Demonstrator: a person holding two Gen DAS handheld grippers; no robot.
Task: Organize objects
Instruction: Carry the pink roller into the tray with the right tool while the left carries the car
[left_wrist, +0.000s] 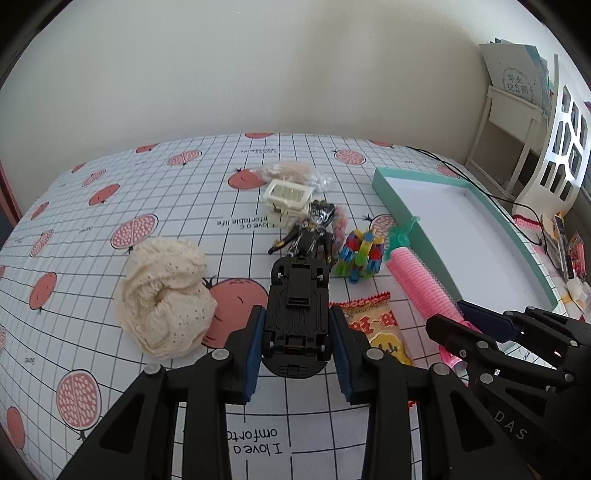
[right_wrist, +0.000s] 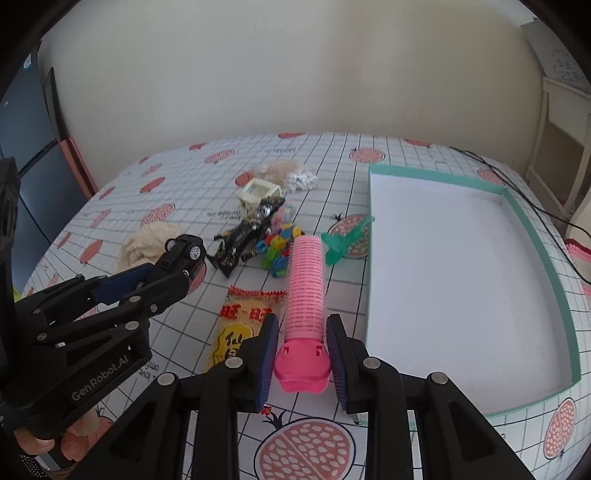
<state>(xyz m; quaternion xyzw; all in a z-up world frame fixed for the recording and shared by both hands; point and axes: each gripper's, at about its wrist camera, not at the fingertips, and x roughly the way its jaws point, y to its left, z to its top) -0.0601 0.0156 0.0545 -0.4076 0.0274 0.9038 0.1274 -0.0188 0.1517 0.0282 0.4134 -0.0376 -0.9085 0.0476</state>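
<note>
My left gripper (left_wrist: 298, 319) is shut on a black toy car (left_wrist: 297, 295), pads pressed to its sides and its underside facing the camera. The right wrist view shows the same gripper (right_wrist: 177, 271) with the car (right_wrist: 186, 247) at its tip, wheels up. My right gripper (right_wrist: 302, 334) is shut on the pink base of a long pink hair roller (right_wrist: 306, 280) that points away from me. The roller (left_wrist: 417, 280) and right gripper (left_wrist: 463, 319) also appear at the right of the left wrist view. A teal-rimmed box (right_wrist: 436, 179) with a white inside lies right of the roller.
On the fruit-print cloth lie a cream knitted cloth (left_wrist: 166, 299), a snack packet (right_wrist: 240, 321), a black figure (left_wrist: 310, 236), a coloured block toy (left_wrist: 360, 254), a green plastic piece (right_wrist: 343, 243), a cream toy basket (left_wrist: 288, 195) and a clear bag (left_wrist: 291, 171). A black cable (left_wrist: 480, 184) runs behind the box.
</note>
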